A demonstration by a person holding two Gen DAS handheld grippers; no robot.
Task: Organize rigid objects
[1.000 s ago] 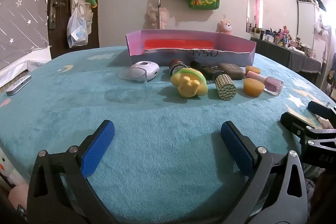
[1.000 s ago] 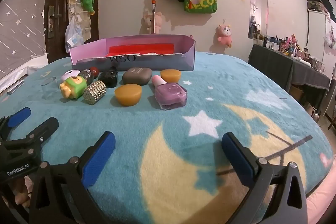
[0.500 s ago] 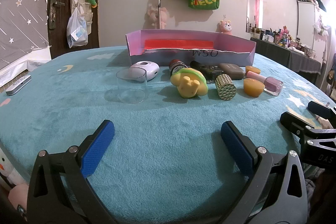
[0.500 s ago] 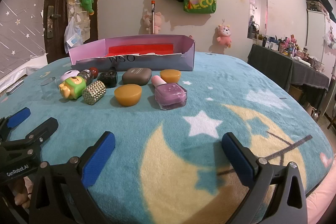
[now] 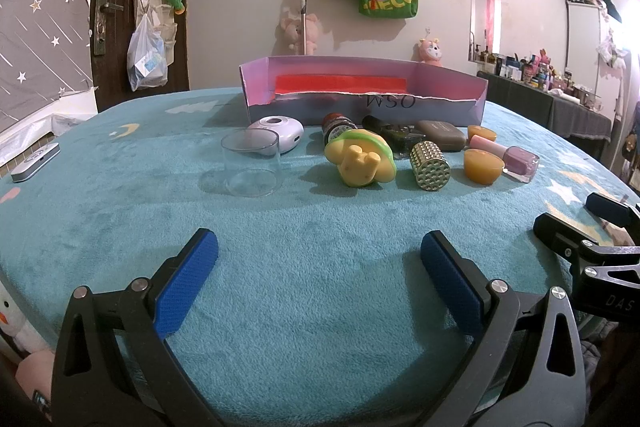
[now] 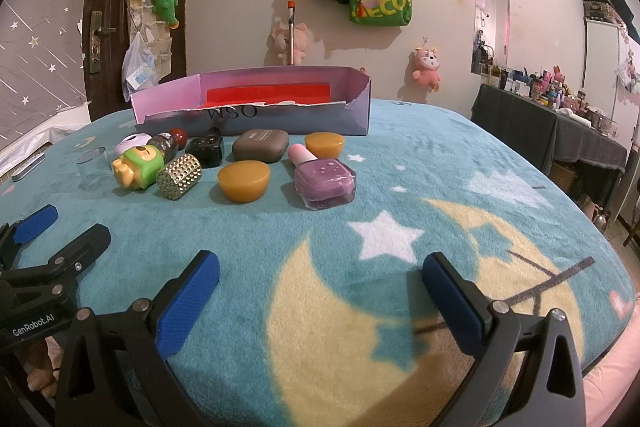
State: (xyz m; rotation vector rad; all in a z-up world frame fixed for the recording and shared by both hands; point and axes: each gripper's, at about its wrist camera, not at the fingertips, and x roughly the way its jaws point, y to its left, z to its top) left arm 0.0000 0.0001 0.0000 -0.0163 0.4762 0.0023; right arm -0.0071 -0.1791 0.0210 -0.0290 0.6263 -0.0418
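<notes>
Cardboard box [image 5: 362, 95], long and shallow with lilac walls, a torn front edge and a red lining on its floor, lies at the upper centre of both views; nothing shows inside it beyond that lining. Just in front of it, across the middle of the frame, the rigid objects stand on a fleecy teal blanket [image 5: 312, 291] printed with stars and a yellow moon. At the left of the row in the left wrist view stands a clear plastic cup [image 5: 251, 163], upright and holding nothing, with a smooth white oval case [image 5: 278, 133] right behind it. Next comes a glossy green and yellow toy [image 5: 360, 159] on its side, then a gold studded cylinder [image 5: 430, 166], also lying down. Behind those sit a small red-capped jar [image 5: 338, 125], a black bottle [image 5: 394, 135] and a matte brown rounded case [image 5: 440, 135]. Two amber, waxy-looking domes [image 6: 243, 181] and a square purple nail polish bottle [image 6: 322, 179] with a pink cap close the right end, the bottle lying flat. The left hand-held gripper [image 5: 318, 259] hovers low at the bottom of its frame, blue ribbed pads spread wide with only blanket between them. The right hand-held gripper [image 6: 320, 277] is likewise spread wide over the moon print, grasping nothing.
</notes>
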